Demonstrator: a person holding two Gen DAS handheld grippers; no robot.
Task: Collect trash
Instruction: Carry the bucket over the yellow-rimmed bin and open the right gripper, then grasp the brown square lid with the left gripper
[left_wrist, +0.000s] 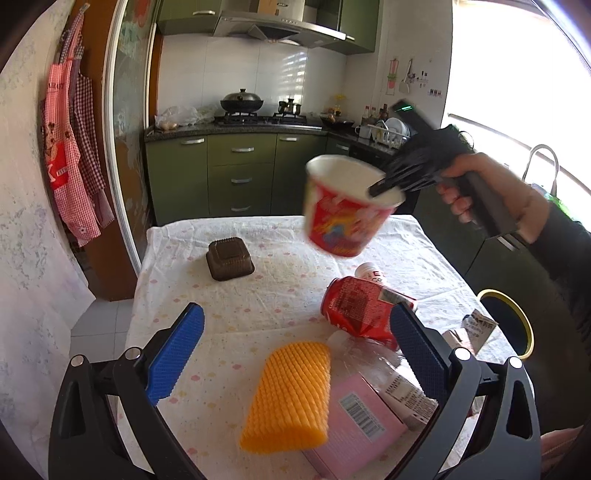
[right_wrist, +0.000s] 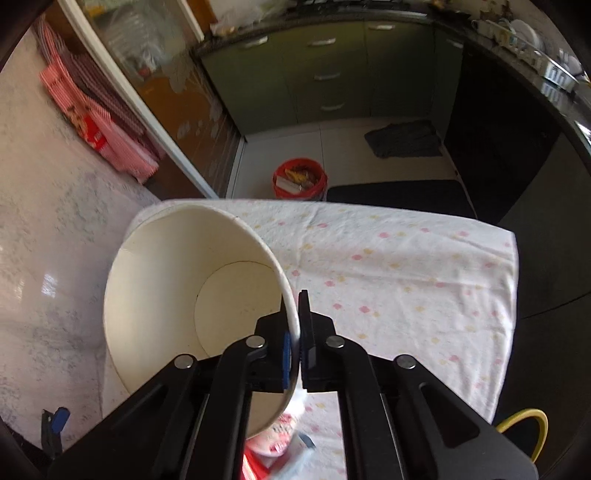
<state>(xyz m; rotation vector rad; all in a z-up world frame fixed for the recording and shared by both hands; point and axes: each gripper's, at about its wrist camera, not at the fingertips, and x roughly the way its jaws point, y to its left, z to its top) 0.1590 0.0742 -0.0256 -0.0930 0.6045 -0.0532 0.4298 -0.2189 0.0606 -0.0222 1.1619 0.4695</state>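
- Trash lying scattered over the bench (left_wrist: 229, 295), covered with a white cloth dotted in pink and yellow.
- Right tool (right_wrist: 297, 343) pinching the rim of the paper cup (left_wrist: 345, 210), one pad inside the white wall and one outside, jaws pressed nearly together on it.
- Cup hanging tilted in the air above the far right part of the bench, clear of the cloth; red printed outside, empty white inside.
- Hand (left_wrist: 480, 192) gripping the right tool's handle, dark sleeve trailing to the right edge of the left wrist view.
- Left tool (left_wrist: 295, 354) hovering low over the near pile with blue pads spread wide, pinching nothing.
- Orange ribbed block (left_wrist: 291, 395) lying between those pads, resting partly on a pink box (left_wrist: 362, 424) with a barcode.
- Red can (left_wrist: 358, 306) lying on its side just beyond the right pad, against a clear plastic bottle (left_wrist: 369, 362) and a small white bottle (left_wrist: 369, 273).
- Brown ribbed container (left_wrist: 229, 260) sitting alone toward the far left of the bench, well apart from the pile.
- Yellow-rimmed bin (left_wrist: 517, 325) standing just off the right edge of the bench.
- Red bucket (right_wrist: 300, 179) holding scraps, standing on the kitchen floor beyond the far edge.
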